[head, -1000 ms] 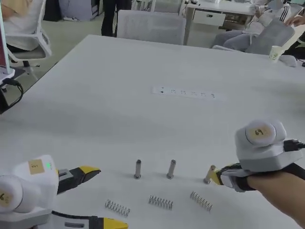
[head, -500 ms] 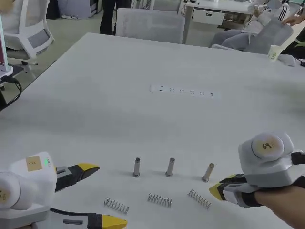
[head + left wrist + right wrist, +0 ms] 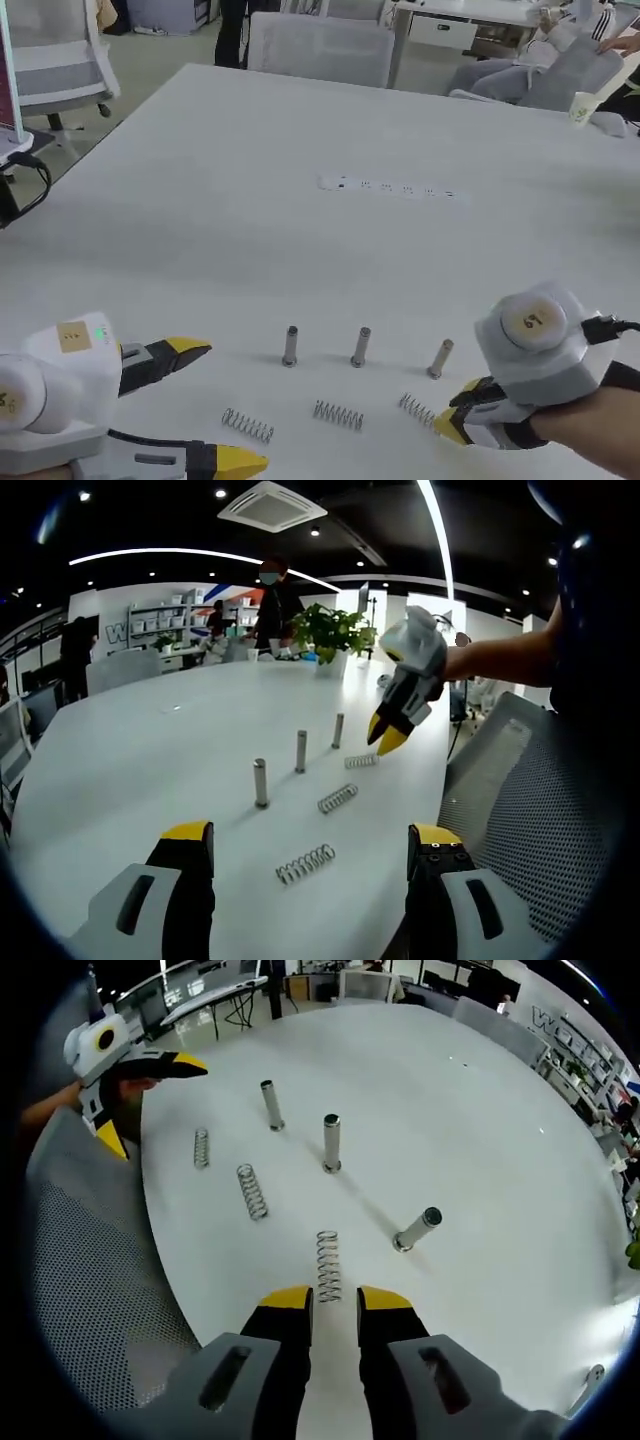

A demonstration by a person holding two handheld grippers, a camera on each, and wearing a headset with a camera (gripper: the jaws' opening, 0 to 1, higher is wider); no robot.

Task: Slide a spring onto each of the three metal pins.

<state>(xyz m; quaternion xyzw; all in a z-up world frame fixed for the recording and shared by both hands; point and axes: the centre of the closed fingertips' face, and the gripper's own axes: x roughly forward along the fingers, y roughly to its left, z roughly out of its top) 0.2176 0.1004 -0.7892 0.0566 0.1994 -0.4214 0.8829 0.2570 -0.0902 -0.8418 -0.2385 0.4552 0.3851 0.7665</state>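
Head view, nearest edge: the left hand-held gripper [image 3: 218,405] sits at the lower left, its yellow-tipped jaws spread wide with nothing between them.
Right side, near: the right hand-held gripper [image 3: 452,410] is at the lower right, its jaws drawn to a narrow gap and clamped on nothing. Its tips point down at the bench [image 3: 250,210], just beside the right spring [image 3: 417,410].
Right gripper view: the near end of the right spring lies on the bench just ahead of the slot between the two jaw tips. Whether it touches them I cannot tell.
Spring row: the left spring [image 3: 247,425], middle spring [image 3: 338,415] and right spring lie flat on the bench in a loose line. They are apart from one another, between the two hand-held grippers.
Left gripper view: the left spring lies just ahead of the wide jaws, roughly midway between them, and the other two run off toward the right hand-held gripper.
Pin row: the left pin [image 3: 290,346], middle pin [image 3: 361,346] and right pin [image 3: 440,359] stand on end just behind the springs, one behind each. All three are bare.
Mid bench: a socket strip [image 3: 385,188] lies flush in the surface, well apart from the pins.
Far edge: a pale chair [image 3: 320,55] stands against the bench, and a paper cup [image 3: 580,110] stands near the far right corner.
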